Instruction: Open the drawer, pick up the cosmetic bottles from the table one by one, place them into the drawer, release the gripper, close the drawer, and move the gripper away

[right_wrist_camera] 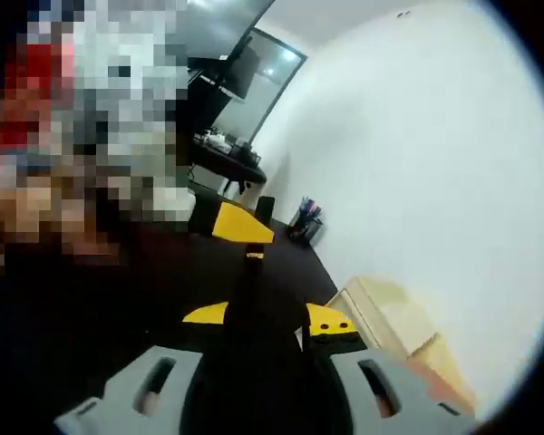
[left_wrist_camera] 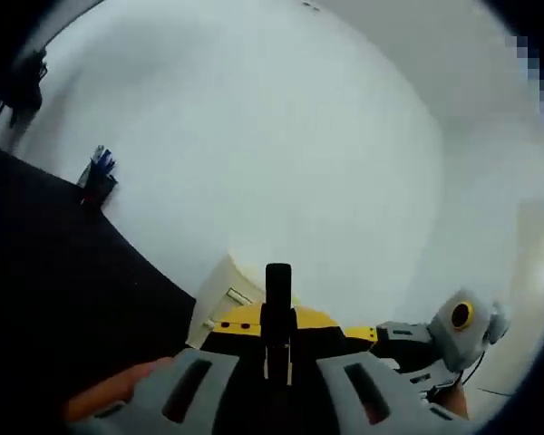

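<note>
Black tabletop (right_wrist_camera: 91,308) lies under both raised grippers, left gripper (left_wrist_camera: 278,313) and right gripper (right_wrist_camera: 254,308) seemingly clenched empty, drawer unit (right_wrist_camera: 394,331) shut near the wall, so opening it comes next; bottles unseen.

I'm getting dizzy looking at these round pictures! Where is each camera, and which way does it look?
Left gripper view: rides on the left tongs, facing the white wall; a hand shows bottom left.
Right gripper view: rides on the right tongs, looking along the dark table.
Both share the pen holder and cream drawer unit.
</note>
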